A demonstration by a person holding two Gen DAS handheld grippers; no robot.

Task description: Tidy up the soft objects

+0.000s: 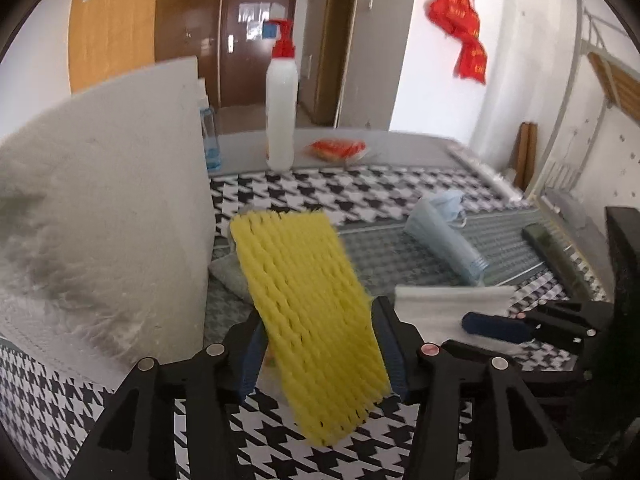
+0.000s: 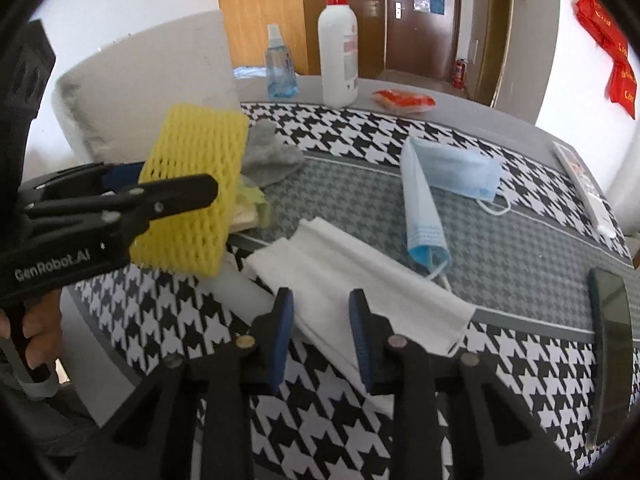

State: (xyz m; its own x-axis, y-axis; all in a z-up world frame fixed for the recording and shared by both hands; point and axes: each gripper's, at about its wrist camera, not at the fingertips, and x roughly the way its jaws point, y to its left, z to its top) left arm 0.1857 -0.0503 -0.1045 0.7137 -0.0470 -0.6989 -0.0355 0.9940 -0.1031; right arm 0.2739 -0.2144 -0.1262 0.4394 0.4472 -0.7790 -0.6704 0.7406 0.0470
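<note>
A table covered in a black-and-white houndstooth cloth (image 2: 320,432) filled both views. The biggest thing on it was a pale grey cushion (image 1: 100,208), standing at the left edge. Below the middle of the right wrist view lay a folded white cloth (image 2: 352,276), flat on the table. Behind it to the right rested two light blue face masks (image 2: 436,184), overlapping at one end.

The yellow foam net (image 1: 312,312) was off the table surface, pinched between the pads of the left gripper (image 1: 320,364), whose jaws were closed against its two sides; the net stood up tilted, just in front of the cushion. A crumpled grey cloth (image 2: 268,156) lay just behind the net, beside the cushion.

The right gripper (image 2: 320,340) hung over the near edge of the white cloth with its jaws parted, holding nothing, one finger (image 2: 282,336) on either side of the cloth's fold.

At the far edge stood a white pump bottle (image 2: 338,52) with a red top, a small blue spray bottle (image 2: 280,68) left of it, and a red packet (image 2: 402,101) to its right. A dark phone (image 2: 610,344) lay at the right edge.
</note>
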